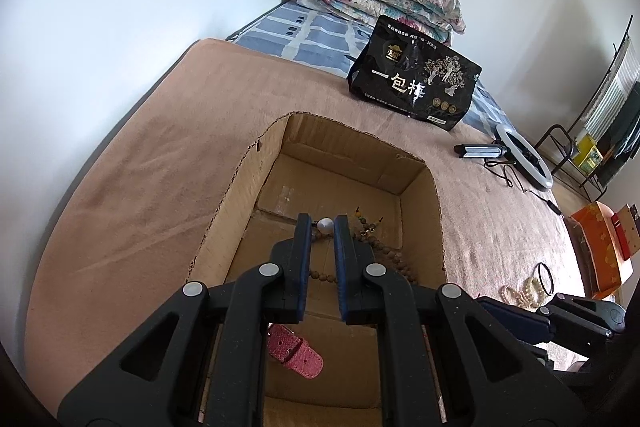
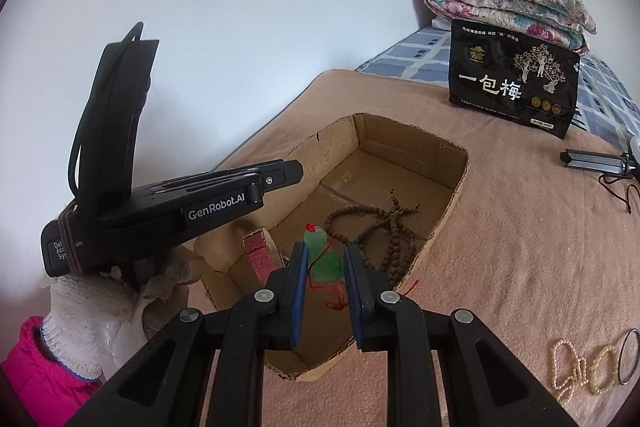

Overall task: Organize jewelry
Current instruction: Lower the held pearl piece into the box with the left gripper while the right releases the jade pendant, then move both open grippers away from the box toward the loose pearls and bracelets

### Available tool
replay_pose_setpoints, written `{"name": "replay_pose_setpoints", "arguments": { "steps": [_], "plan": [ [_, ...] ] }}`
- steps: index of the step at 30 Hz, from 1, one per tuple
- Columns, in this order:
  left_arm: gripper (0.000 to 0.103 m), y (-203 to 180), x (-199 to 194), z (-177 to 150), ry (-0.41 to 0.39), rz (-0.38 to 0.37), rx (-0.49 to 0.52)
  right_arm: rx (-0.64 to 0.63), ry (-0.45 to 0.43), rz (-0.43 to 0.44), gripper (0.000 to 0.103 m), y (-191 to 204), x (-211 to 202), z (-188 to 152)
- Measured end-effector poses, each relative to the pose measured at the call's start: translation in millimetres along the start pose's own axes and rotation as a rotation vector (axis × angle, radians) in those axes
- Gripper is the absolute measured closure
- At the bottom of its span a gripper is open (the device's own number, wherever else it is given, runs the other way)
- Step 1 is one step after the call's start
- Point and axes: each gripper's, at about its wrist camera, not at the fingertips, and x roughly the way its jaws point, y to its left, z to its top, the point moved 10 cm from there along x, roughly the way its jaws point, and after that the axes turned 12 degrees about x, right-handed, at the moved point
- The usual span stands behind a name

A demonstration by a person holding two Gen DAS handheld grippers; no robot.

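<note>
Hovering over a cardboard box (image 2: pixel 448 183), both grippers tip downward with jewelry between or just past their fingers.

"GenRobot.AI" reads white on the black body of the left gripper (image 1: pixel 323 223), which a white knit glove (image 2: pixel 96 303) with a pink sleeve (image 2: pixel 36 359) behind it grips from below; a black pouch (image 2: pixel 514 87) well beyond the fingers carries large white characters "一包梅". The left fingers stand nearly together, a white bead (image 1: pixel 325 225) showing at their tips; whether they pinch it cannot be told. The right gripper (image 2: pixel 326 251) has its fingers slightly apart, and a green pendant (image 2: pixel 326 261) on red cord sits between them, contact unclear. Brown prayer beads (image 2: pixel 384 231) lie in the box beyond the right fingertips, a pink strap (image 2: pixel 258 255) to their left, pearl bracelets (image 2: pixel 580 371) outside to the right.
</note>
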Motion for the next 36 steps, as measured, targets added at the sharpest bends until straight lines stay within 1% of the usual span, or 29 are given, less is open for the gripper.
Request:
{"name": "replay_pose_setpoints", "arguments": {
  "steps": [1,3,4,5,6,9,20,22,24,30,36],
  "plan": [
    [0.094,0.0,0.3,0.4,-0.003,0.002,-0.002,-0.001,0.000,-0.002,0.083,0.1,0.0,-0.5],
    [0.094,0.3,1.7,-0.3,0.004,0.008,-0.005,-0.003,-0.003,-0.006,0.065,-0.5,0.1,-0.3],
    [0.088,0.6,2.4,-0.5,0.006,0.012,-0.005,-0.005,-0.006,-0.013,0.062,-1.5,-0.4,0.0],
    [0.082,1.0,2.8,-0.7,0.005,0.018,-0.005,-0.008,-0.008,-0.019,0.057,-2.3,-0.7,0.6],
    [0.073,1.3,2.6,-0.6,0.003,0.022,-0.005,-0.012,-0.009,-0.024,0.051,-2.9,-1.2,0.8],
    [0.072,2.1,2.6,-0.2,0.002,0.025,-0.007,-0.017,-0.016,-0.038,0.042,-5.3,-2.8,2.2],
    [0.072,-3.9,-6.1,4.6,-0.012,0.038,0.009,-0.012,-0.024,-0.072,0.031,-15.4,-11.4,1.7],
    [0.072,-4.2,-8.3,5.4,-0.014,0.040,0.010,-0.012,-0.030,-0.080,0.026,-17.4,-14.9,2.1],
    [0.072,-4.8,-10.3,6.1,-0.016,0.042,0.009,-0.012,-0.041,-0.090,0.019,-20.0,-19.4,3.0],
    [0.072,-10.3,-18.6,9.9,-0.030,0.053,0.020,-0.014,-0.053,-0.121,0.011,-29.2,-32.0,2.3],
    [0.072,-21.5,-25.7,13.7,-0.041,0.060,0.044,-0.035,-0.050,-0.184,0.011,-38.6,-42.4,-3.7]
  ]
}}
